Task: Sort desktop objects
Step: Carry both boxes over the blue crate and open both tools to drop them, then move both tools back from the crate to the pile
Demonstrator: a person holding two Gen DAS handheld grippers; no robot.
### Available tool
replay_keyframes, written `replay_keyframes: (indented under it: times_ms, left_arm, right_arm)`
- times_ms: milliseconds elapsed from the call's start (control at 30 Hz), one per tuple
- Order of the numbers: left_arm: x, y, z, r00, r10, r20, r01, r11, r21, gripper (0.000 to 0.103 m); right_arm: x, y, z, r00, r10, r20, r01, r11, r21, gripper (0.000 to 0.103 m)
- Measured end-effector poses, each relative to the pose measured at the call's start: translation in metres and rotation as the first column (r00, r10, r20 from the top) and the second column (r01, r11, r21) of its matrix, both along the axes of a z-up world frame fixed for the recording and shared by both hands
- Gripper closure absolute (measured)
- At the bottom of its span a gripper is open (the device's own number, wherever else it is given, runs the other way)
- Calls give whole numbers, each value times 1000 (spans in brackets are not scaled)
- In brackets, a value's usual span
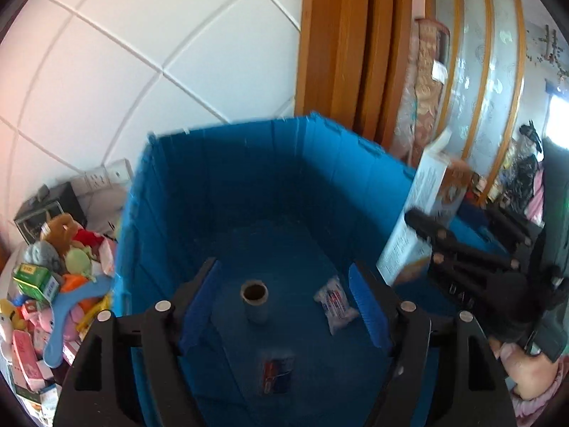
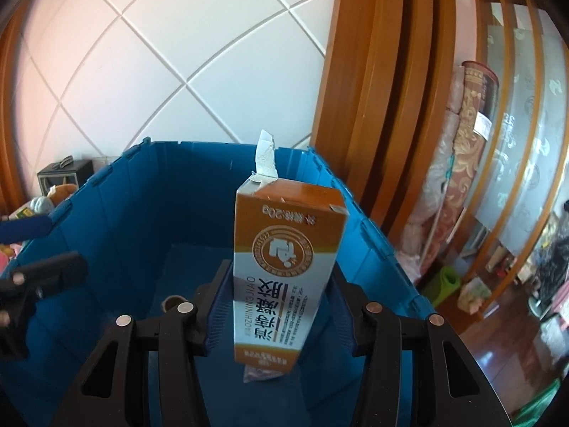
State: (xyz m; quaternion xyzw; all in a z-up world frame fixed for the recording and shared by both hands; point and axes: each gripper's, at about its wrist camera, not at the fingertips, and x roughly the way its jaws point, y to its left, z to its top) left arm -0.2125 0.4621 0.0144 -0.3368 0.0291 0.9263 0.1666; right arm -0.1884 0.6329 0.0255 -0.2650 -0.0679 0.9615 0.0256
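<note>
A blue plastic crate (image 1: pixel 220 185) stands open below both grippers; it also shows in the right wrist view (image 2: pixel 117 220). Inside lie a cardboard tube (image 1: pixel 254 299), a white packet (image 1: pixel 336 304) and a small flat sachet (image 1: pixel 277 373). My left gripper (image 1: pixel 284 306) is open and empty above the crate's inside. My right gripper (image 2: pixel 277 306) is shut on an orange and white medicine box (image 2: pixel 284 270), held upright over the crate; the box and gripper show at the crate's right rim in the left wrist view (image 1: pixel 416 220).
A heap of mixed toys, small boxes and packets (image 1: pixel 53 295) lies left of the crate. A white tiled wall (image 1: pixel 142 53) is behind. A wooden door frame (image 2: pixel 384 106) and rolled rugs (image 2: pixel 466 192) stand at the right.
</note>
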Motion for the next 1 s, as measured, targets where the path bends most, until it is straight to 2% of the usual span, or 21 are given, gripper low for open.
replay_keyframes:
  times_ms: [100, 167, 233, 300, 400, 600, 667, 733, 1000]
  left_arm:
    - [3, 3, 1, 1000, 7, -29, -7, 1000, -20, 30]
    - [4, 2, 0, 999, 12, -41, -13, 1000, -22, 30]
    - [5, 1, 0, 998, 26, -49, -27, 999, -26, 30]
    - [8, -1, 2, 997, 40, -70, -42, 999, -28, 30]
    - [14, -4, 6, 993, 50, -104, -54, 998, -32, 30]
    - [32, -14, 22, 981, 69, -181, -75, 997, -23, 29]
    - [38, -19, 26, 977, 75, -198, -79, 997, -15, 24]
    - [45, -25, 30, 971, 79, -224, -82, 997, -6, 23]
    - [58, -64, 39, 958, 118, -260, -113, 993, 35, 23]
  right_arm:
    - [-1, -1, -1, 1000, 8, 8, -8, 1000, 1, 53]
    - [-2, -4, -1, 1000, 8, 13, -8, 1000, 16, 48]
    - [-2, -5, -1, 1000, 4, 12, -5, 1000, 24, 24]
    - [0, -6, 1, 1000, 3, -1, -3, 1000, 25, 11]
    - [1, -6, 2, 1000, -2, -8, 2, 1000, 24, 0]
    - [-2, 0, 1, 1000, 10, 15, -10, 1000, -12, 0]
    - [-1, -1, 0, 1000, 3, 10, -3, 1000, -6, 0]
    - [0, -2, 0, 1000, -16, 2, 16, 1000, 3, 0]
    - [10, -9, 1, 1000, -15, -19, 15, 999, -28, 0]
